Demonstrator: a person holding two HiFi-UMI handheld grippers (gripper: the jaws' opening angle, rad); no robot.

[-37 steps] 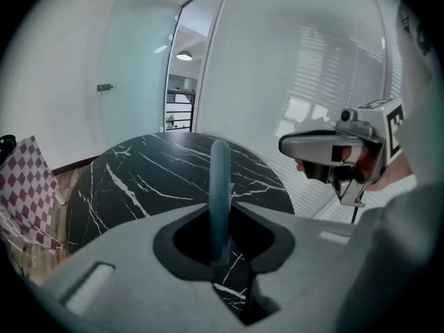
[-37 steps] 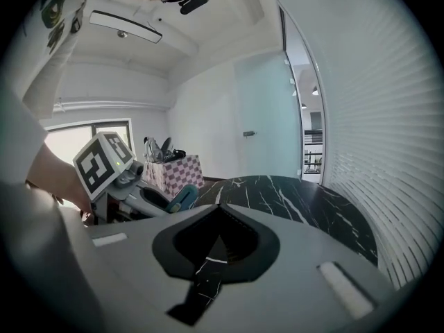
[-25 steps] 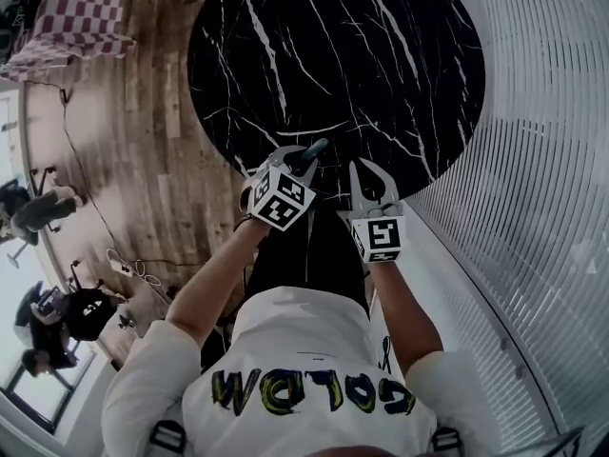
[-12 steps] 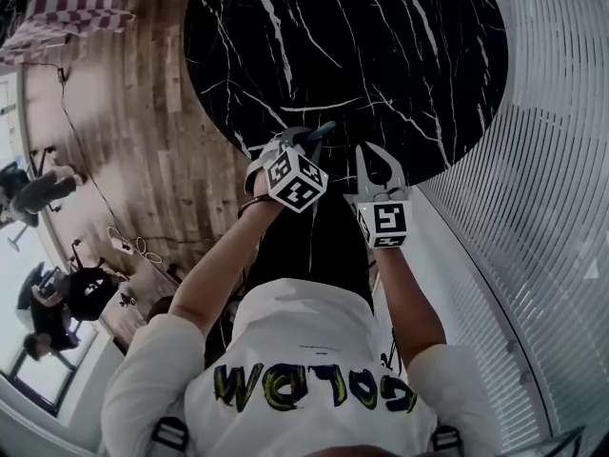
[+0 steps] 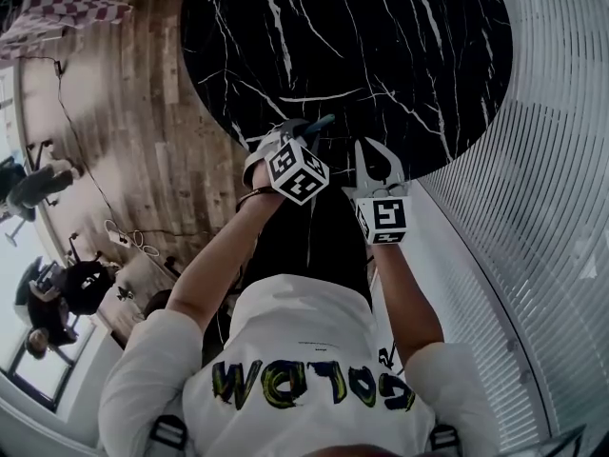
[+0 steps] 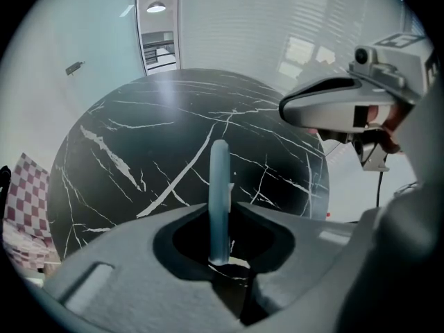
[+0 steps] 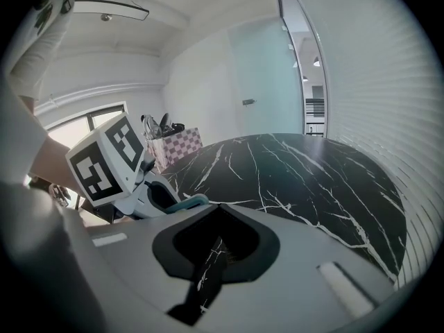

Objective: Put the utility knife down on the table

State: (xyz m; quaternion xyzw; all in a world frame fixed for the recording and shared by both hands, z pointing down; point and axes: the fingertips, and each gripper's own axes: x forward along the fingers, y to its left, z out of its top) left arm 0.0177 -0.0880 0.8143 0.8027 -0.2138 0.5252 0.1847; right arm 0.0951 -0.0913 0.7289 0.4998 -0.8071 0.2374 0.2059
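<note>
In the head view, the left gripper (image 5: 300,133) is closed on the utility knife (image 5: 320,124). Of the knife only a short pale teal end shows. It sticks out beyond the jaws, over the near edge of the round black marble tabletop (image 5: 400,46). This end points up and a little to the right in the picture, toward the middle of the tabletop. The right gripper (image 5: 378,165) is just beside it, also at the near edge, and carries nothing. A wooden floor (image 5: 162,112) lies to the left of the table.

In the left gripper view, the knife (image 6: 219,186) is a slim, smooth teal bar with a rounded far end. The two jaws clamp it from both sides at its lower part. Its long axis runs straight away from the gripper, along the jaws, and the free end points across the tabletop (image 6: 139,151) to its far edge. I cannot tell if the knife touches the marble. The right gripper (image 6: 326,106) shows at the upper right.

In the right gripper view, the jaws of the right gripper (image 7: 218,207) are together at the tips, with nothing between them. To the left is the left gripper (image 7: 159,193), and a curved teal piece of the knife (image 7: 189,200) comes out of it, above the near edge of the tabletop (image 7: 312,179).
</note>
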